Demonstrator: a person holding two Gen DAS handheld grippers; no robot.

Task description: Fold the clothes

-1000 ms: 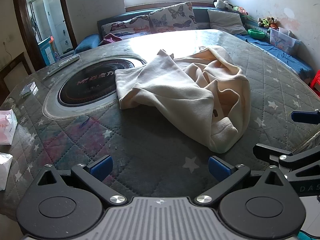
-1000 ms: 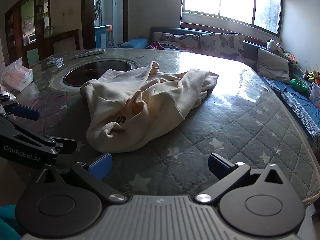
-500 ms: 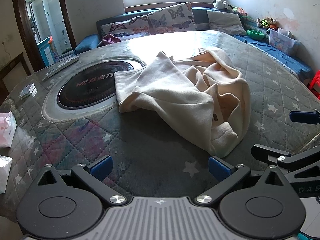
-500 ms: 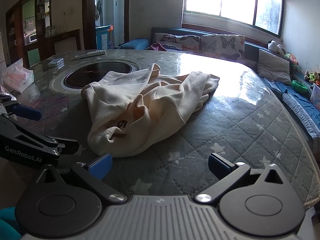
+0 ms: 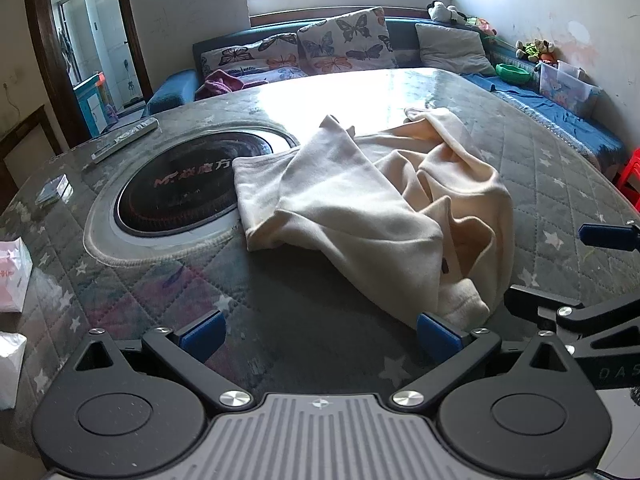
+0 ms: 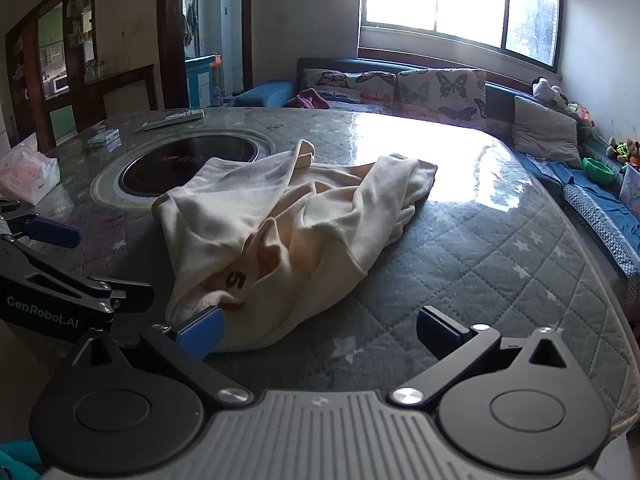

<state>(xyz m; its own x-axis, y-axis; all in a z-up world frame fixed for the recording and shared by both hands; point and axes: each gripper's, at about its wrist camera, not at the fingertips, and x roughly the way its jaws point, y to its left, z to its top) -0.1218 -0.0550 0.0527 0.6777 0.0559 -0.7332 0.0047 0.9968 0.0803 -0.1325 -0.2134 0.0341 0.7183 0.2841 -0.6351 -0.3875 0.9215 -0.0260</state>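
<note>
A cream sweatshirt lies crumpled on the round quilted table; it also shows in the right wrist view, with a dark print near its front hem. My left gripper is open and empty, its right pad close to the garment's near cuff. My right gripper is open and empty, its left pad at the garment's near hem. Each gripper shows at the side of the other's view.
A black round hotplate is set in the table, partly under the garment. A remote, a small box and tissue packs lie at the left. A sofa with butterfly cushions stands behind.
Both grippers have moved forward toward the sweatshirt; its near edge now reaches the pads. The garment has not moved.
</note>
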